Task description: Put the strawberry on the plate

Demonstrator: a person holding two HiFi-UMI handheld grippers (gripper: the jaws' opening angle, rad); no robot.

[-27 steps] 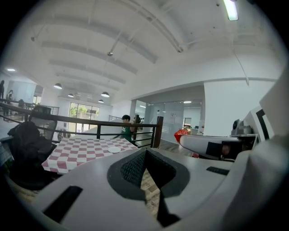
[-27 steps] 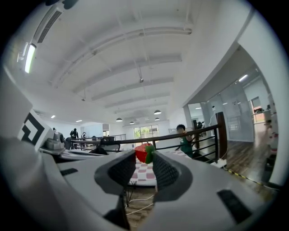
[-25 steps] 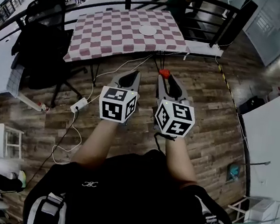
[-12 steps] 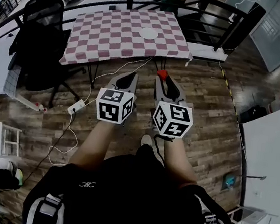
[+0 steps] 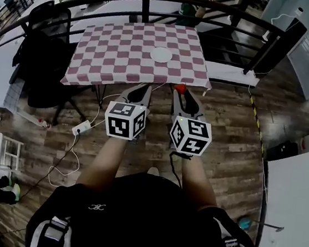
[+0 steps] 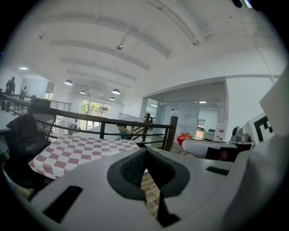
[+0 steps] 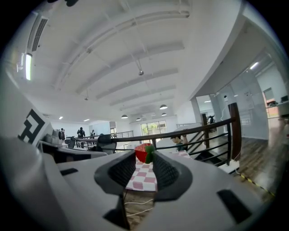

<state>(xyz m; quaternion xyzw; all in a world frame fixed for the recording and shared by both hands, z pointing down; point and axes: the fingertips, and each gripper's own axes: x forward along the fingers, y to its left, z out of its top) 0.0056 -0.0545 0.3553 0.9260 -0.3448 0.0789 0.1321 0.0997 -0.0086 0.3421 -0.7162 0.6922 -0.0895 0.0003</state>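
A red strawberry [image 5: 179, 88] with a green top is pinched at the tips of my right gripper [image 5: 180, 90], which is shut on it; the right gripper view shows the strawberry [image 7: 144, 153] between the two pads. The fruit hangs just short of the near edge of the checkered table [image 5: 124, 55]. A white plate [image 5: 160, 54] lies on that table, a little past its middle. My left gripper [image 5: 146, 87] is beside the right one, shut with nothing in it; in the left gripper view its tips [image 6: 145, 152] meet, and the strawberry [image 6: 184, 137] shows red at the right.
A black railing [image 5: 158, 0] runs behind the table. A black office chair [image 5: 43, 50] stands at the table's left. White cables and a power strip [image 5: 81, 128] lie on the wooden floor below my grippers. A person in green [image 5: 187, 1] sits beyond the railing.
Both grippers and the strawberry have come closer to the table; the table's near edge now lies right at the gripper tips. The grip on the strawberry is unchanged.
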